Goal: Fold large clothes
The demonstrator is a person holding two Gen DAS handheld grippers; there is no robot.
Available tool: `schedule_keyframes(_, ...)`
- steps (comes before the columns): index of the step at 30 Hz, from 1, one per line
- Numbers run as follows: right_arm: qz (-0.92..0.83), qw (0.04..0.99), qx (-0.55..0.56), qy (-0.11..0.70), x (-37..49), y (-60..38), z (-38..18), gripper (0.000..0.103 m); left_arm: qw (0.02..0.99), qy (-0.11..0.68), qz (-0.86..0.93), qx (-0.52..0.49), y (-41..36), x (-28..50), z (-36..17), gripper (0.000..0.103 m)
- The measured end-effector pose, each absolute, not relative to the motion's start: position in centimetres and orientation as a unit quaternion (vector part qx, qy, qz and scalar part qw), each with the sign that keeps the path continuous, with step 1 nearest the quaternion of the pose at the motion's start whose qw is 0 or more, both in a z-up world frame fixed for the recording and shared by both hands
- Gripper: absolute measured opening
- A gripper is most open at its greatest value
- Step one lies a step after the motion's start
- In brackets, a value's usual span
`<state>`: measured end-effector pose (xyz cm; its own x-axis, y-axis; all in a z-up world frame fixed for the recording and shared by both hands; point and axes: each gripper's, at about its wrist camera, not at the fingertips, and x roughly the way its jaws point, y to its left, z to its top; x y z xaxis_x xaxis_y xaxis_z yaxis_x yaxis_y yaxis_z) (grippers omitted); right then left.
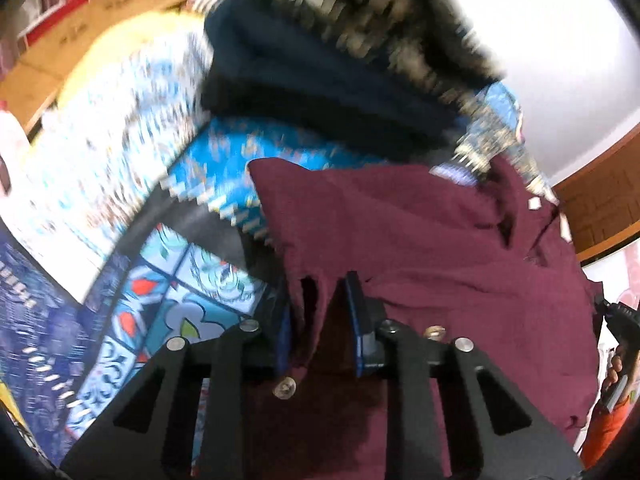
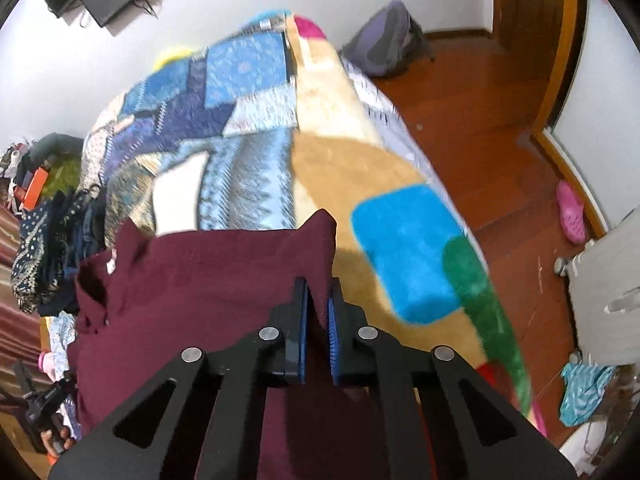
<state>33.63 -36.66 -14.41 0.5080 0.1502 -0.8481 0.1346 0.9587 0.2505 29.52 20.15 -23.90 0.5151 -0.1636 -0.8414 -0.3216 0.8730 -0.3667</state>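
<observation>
Closest in, the left gripper has its fingers pinching a bunched fold of the maroon shirt, cloth pushed up in a ridge between the blue pads. The right gripper does the same at the other side: fingers nearly together, a thin edge of the shirt nipped between them and poking up past the tips. So both ends are held, and the shirt hangs and drapes between the two over the bed.

It looks a soft, light, limp woven thing that will sag wherever it isn't held, so the hem corners or shoulder seams are the places to grip, pulled taut before laying it down. It's deep maroon, wrinkled, with a collar and pale buttons at the far side.

Beyond it, a patchwork quilt in blues covers the bed, then a dark navy garment piled further back. Past the bed's edge, wooden floor, a pink shoe and a grey backpack by the wall.
</observation>
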Motion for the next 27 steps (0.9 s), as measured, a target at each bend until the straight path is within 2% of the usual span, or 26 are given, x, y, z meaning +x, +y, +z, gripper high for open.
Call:
schedule_keyframes(6, 0.041, 0.896, 0.119, 0.426, 32.7, -34.7, -7.8, 0.003, 0.887, 0.413, 0.029, -0.207, 19.1, 28.4, -13.6, 0.018)
schedule_keyframes(11, 0.06, 0.937, 0.096, 0.331, 30.8, -33.8, 0.0, 0.0, 0.924, 0.349, 0.009, -0.157, 16.4, 28.5, -5.8, 0.017)
schedule_keyframes(15, 0.073, 0.943, 0.06, 0.319, 31.0, -33.3, 2.9, 0.0, 0.936, 0.333, -0.005, -0.114, 13.9, 30.0, -3.3, 0.017)
schedule_keyframes(18, 0.094, 0.935, 0.045, 0.34, 31.5, -32.8, 1.3, 0.002, 0.936, 0.342, 0.0, -0.088, 12.8, 31.3, -3.8, 0.017)
schedule_keyframes(20, 0.105, 0.919, 0.043, 0.377, 31.9, -32.6, -1.2, 0.009, 0.933, 0.35, 0.004, -0.078, 12.5, 31.7, -5.0, 0.017)
schedule_keyframes(22, 0.105, 0.9, 0.044, 0.421, 32.4, -32.9, -4.7, 0.033, 0.932, 0.356, 0.012, -0.07, 12.3, 31.6, -6.1, 0.017)
schedule_keyframes(23, 0.103, 0.893, 0.048, 0.436, 32.5, -33.1, -5.9, 0.039, 0.93, 0.359, 0.015, -0.07, 12.5, 31.2, -6.6, 0.017)
schedule_keyframes(24, 0.099, 0.885, 0.056, 0.452, 32.7, -33.5, -7.5, 0.044, 0.929, 0.362, 0.017, -0.073, 12.8, 31.2, -6.9, 0.017)
schedule_keyframes(27, 0.088, 0.855, 0.088, 0.504, 33.3, -35.0, -11.8, 0.044, 0.925, 0.37, 0.023, -0.085, 13.6, 31.3, -7.8, 0.017)
